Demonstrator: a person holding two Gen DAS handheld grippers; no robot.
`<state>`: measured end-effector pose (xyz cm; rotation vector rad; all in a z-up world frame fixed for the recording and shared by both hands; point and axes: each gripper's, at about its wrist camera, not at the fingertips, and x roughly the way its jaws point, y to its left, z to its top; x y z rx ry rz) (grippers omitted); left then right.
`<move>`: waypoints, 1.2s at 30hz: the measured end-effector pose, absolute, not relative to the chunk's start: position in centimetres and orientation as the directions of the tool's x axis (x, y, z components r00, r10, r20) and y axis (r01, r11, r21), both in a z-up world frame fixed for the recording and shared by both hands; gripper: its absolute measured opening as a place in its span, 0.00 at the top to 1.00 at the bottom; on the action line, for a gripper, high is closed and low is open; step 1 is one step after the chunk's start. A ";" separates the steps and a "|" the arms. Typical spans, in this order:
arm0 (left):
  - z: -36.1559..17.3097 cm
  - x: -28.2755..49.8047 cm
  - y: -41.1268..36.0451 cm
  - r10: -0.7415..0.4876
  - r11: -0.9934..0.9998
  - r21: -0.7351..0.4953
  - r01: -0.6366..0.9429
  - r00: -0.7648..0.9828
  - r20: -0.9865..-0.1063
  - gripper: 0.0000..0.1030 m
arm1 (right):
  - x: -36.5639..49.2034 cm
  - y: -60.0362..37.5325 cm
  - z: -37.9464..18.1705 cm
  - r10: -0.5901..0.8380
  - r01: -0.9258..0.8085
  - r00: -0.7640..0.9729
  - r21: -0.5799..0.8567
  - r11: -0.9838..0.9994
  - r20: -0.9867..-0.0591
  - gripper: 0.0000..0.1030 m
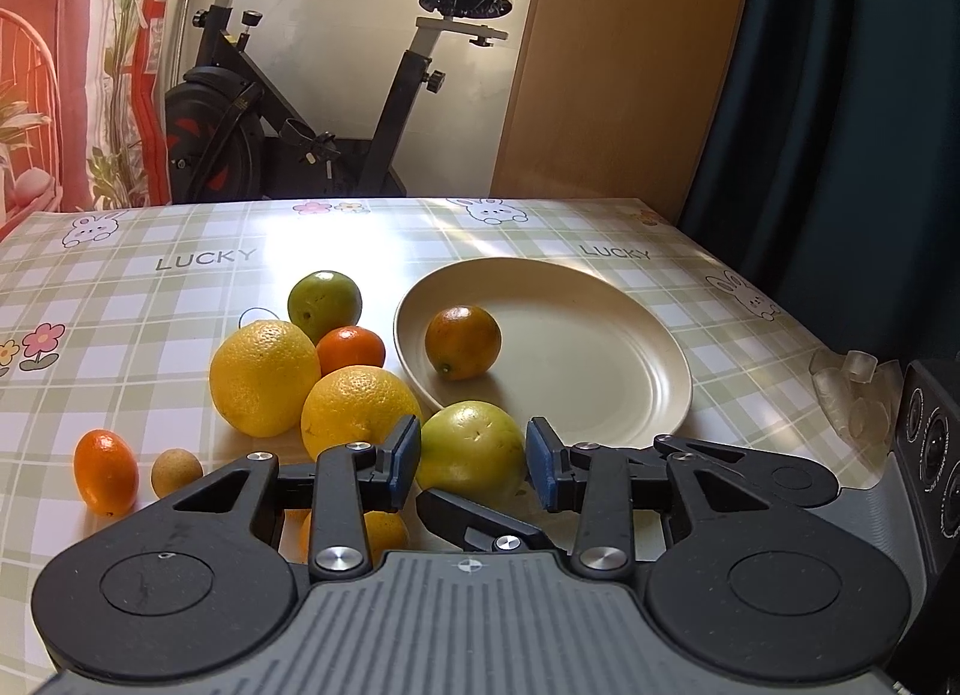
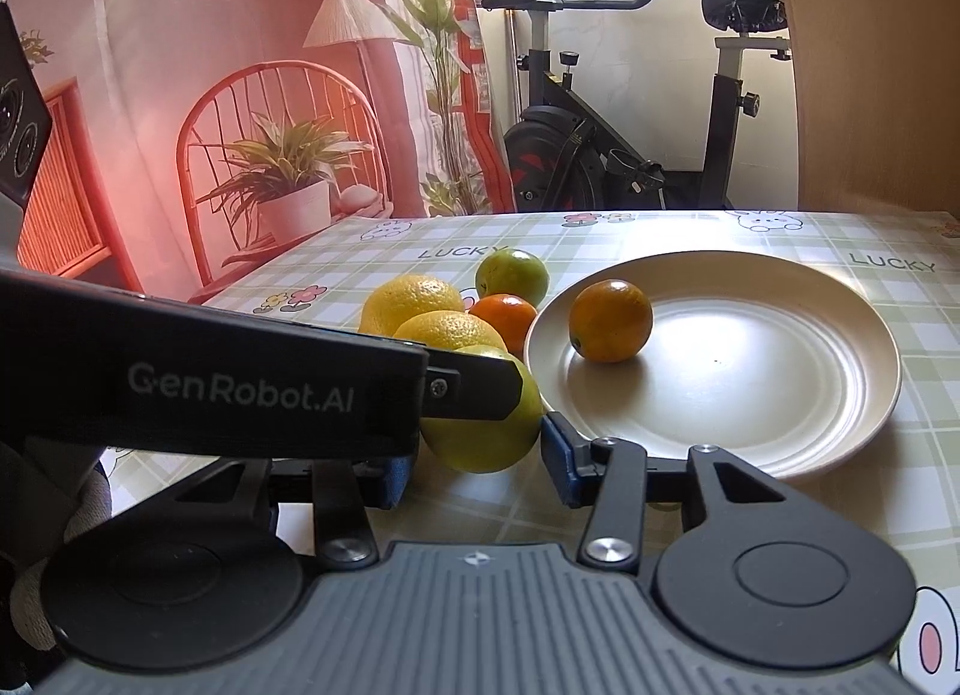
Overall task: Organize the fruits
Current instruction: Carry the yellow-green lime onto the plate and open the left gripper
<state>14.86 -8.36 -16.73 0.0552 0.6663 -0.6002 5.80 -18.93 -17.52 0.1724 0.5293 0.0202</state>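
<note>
A yellow-green citrus (image 1: 471,443) rests on the table by the near rim of a cream plate (image 1: 588,359). My left gripper (image 1: 473,458) has a blue pad against each side of it. In the right wrist view the same citrus (image 2: 486,437) lies between the pads of my right gripper (image 2: 479,472). The left gripper's finger (image 2: 480,389) crosses in front and hides most of the right gripper's left pad. One orange (image 1: 462,341) sits on the plate (image 2: 750,371). Left of the plate lie two large yellow citrus (image 1: 264,377), a mandarin (image 1: 351,350) and a green fruit (image 1: 324,305).
A kumquat (image 1: 105,473) and a small tan fruit (image 1: 176,472) lie near the left front. The right gripper's housing (image 1: 930,443) stands close on the right. An exercise bike (image 1: 312,113) and a wooden panel (image 1: 618,65) are behind the checked tablecloth (image 1: 150,287).
</note>
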 end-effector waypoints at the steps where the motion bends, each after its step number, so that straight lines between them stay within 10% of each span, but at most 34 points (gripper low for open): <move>1: -16.7 14.8 -8.4 -0.506 0.829 -0.137 0.542 0.624 -0.595 0.60 | 5.8 -18.9 -17.5 0.063 0.025 0.866 0.170 0.985 -0.496 0.54; 36: -17.1 23.3 -11.9 -0.487 0.841 -0.161 0.516 0.594 -0.641 0.60 | 11.5 -23.9 -17.8 -0.018 0.151 0.859 0.220 0.964 -0.512 0.54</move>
